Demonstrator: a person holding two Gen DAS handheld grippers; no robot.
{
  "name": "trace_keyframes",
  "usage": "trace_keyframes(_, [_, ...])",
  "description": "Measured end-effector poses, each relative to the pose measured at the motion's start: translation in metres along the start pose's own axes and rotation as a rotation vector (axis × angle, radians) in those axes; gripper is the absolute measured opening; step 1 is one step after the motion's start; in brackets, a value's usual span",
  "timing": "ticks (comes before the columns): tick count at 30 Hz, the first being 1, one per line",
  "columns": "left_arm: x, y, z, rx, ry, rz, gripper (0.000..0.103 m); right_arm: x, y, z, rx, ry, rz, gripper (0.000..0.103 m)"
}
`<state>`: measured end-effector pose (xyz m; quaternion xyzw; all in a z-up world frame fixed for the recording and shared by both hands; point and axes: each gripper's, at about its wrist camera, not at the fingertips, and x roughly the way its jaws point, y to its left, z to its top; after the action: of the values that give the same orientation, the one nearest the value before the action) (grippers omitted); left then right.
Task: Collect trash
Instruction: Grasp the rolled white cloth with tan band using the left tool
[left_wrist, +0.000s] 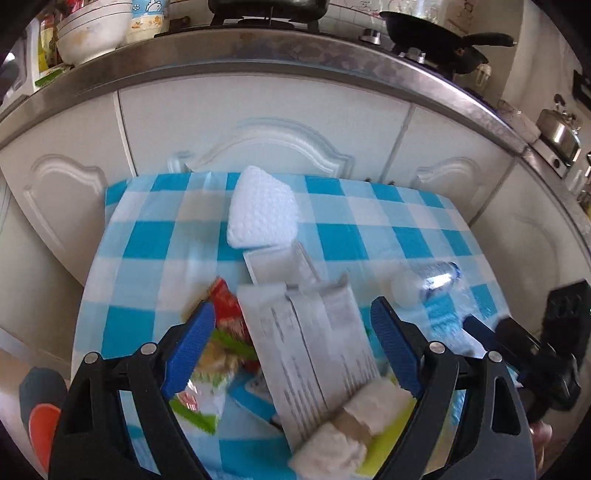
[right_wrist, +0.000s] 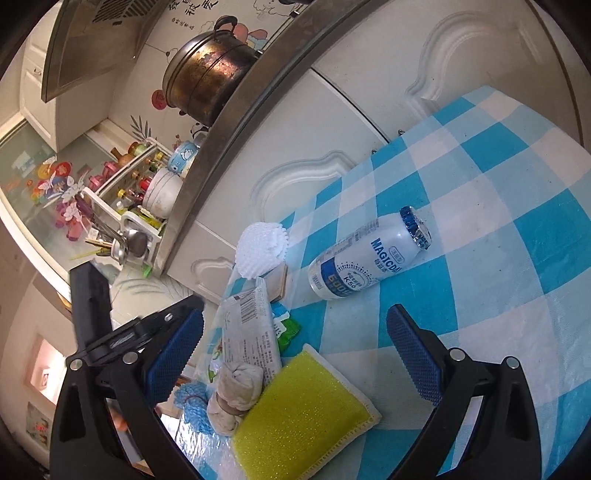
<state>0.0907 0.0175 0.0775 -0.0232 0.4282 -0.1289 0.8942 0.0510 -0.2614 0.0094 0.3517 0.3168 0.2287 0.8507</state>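
Note:
Trash lies on a blue-and-white checked tablecloth (left_wrist: 155, 236). A grey printed wrapper (left_wrist: 314, 343) lies between the fingers of my open left gripper (left_wrist: 291, 328), with a red-green snack wrapper (left_wrist: 225, 332) at its left finger. A white foam net (left_wrist: 262, 210) lies beyond. A white drink bottle (right_wrist: 365, 254) lies on its side ahead of my open, empty right gripper (right_wrist: 295, 332); it also shows in the left wrist view (left_wrist: 428, 282). A yellow sponge (right_wrist: 306, 410) and a rolled white cloth (right_wrist: 236, 391) lie between the right gripper's fingers. The right gripper (left_wrist: 517, 343) appears at right in the left wrist view.
White cabinet doors (left_wrist: 266, 122) and a steel counter edge (left_wrist: 295, 55) stand right behind the table. A frying pan (left_wrist: 436, 40), bowls (left_wrist: 92, 33), a kettle (left_wrist: 557, 133) and a large pot (right_wrist: 210, 74) sit on the counter. A blue cord (right_wrist: 192, 402) lies by the cloth roll.

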Motion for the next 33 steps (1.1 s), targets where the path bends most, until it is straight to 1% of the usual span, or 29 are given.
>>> trace_keyframes(2, [-0.019, -0.010, -0.026, 0.043, -0.004, -0.051, 0.087, 0.003, -0.002, -0.001, 0.014, 0.016, 0.011, 0.098])
trace_keyframes(3, [-0.024, -0.016, -0.036, 0.063, 0.001, -0.064, 0.087, 0.004, -0.004, -0.002, 0.025, 0.025, 0.012, 0.098])
trace_keyframes(5, [-0.031, -0.033, -0.055, 0.139, 0.007, -0.092, 0.087, 0.006, -0.009, -0.003, 0.051, 0.041, 0.023, 0.098])
trace_keyframes(8, [-0.028, -0.056, -0.072, 0.259, 0.016, -0.096, 0.086, 0.004, -0.010, -0.004, 0.064, 0.047, 0.040, 0.098])
trace_keyframes(9, [-0.024, -0.060, -0.076, 0.284, 0.025, -0.092, 0.079, 0.003, -0.010, -0.005, 0.063, 0.047, 0.041, 0.098])
trace_keyframes(10, [-0.018, -0.062, -0.078, 0.299, 0.040, -0.085, 0.067, 0.001, -0.009, -0.006, 0.061, 0.045, 0.042, 0.098])
trace_keyframes(12, [-0.009, -0.062, -0.081, 0.301, 0.064, -0.076, 0.058, -0.004, -0.008, -0.006, 0.056, 0.034, 0.041, 0.098])
trace_keyframes(14, [-0.003, -0.060, -0.082, 0.297, 0.053, -0.059, 0.057, -0.009, -0.007, -0.006, 0.043, 0.021, 0.035, 0.098])
trace_keyframes(17, [-0.003, -0.059, -0.082, 0.291, 0.037, -0.061, 0.054, -0.016, -0.007, -0.004, 0.032, 0.003, 0.015, 0.098])
trace_keyframes(21, [-0.002, -0.065, -0.087, 0.312, 0.029, -0.040, 0.054, -0.019, -0.009, -0.004, 0.040, -0.003, 0.012, 0.097])
trace_keyframes(24, [0.002, -0.064, -0.087, 0.300, 0.020, -0.025, 0.054, -0.020, -0.007, -0.004, 0.025, -0.008, 0.001, 0.097])
trace_keyframes(29, [0.007, -0.066, -0.088, 0.315, 0.001, 0.030, 0.054, -0.021, -0.008, -0.004, 0.023, -0.011, -0.014, 0.097])
trace_keyframes(33, [0.009, -0.066, -0.088, 0.301, -0.018, 0.050, 0.054, -0.019, -0.008, -0.005, 0.024, -0.004, -0.019, 0.097])
